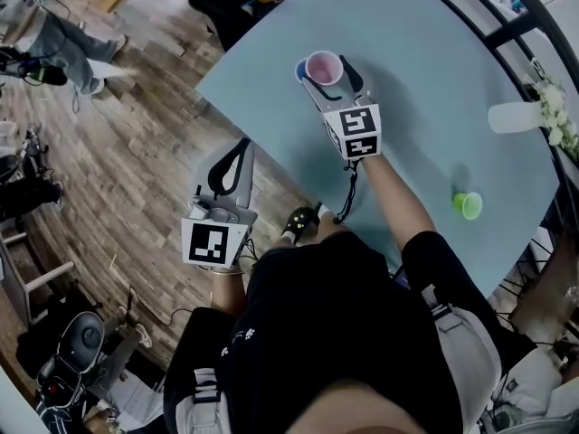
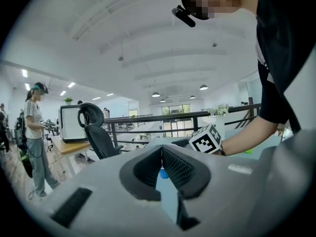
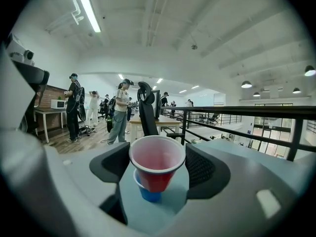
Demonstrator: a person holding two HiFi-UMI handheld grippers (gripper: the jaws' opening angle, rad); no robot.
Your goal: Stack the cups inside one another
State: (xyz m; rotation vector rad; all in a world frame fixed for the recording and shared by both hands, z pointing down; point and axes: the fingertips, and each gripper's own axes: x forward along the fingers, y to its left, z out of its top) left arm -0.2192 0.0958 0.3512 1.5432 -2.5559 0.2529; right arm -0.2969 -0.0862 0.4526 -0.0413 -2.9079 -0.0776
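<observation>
A red cup (image 3: pixel 157 168) sits nested in a blue cup (image 3: pixel 148 193) on the light blue table (image 1: pixel 425 80). My right gripper (image 3: pixel 158 156) is around the red cup, and both pads touch its rim. From the head view the red cup (image 1: pixel 324 66) shows a pink inside, the blue cup (image 1: pixel 299 71) peeks out at its left, and the right gripper (image 1: pixel 327 73) straddles them. A small green cup (image 1: pixel 468 205) stands alone near the table's right edge. My left gripper (image 1: pixel 242 145) hangs off the table over the floor, shut and holding nothing (image 2: pixel 161 150).
A white vase with flowers (image 1: pixel 517 116) stands at the table's far right. A railing (image 1: pixel 520 25) runs behind the table. The wooden floor (image 1: pixel 136 134) lies to the left, with an office chair (image 2: pixel 98 132) and people standing farther off.
</observation>
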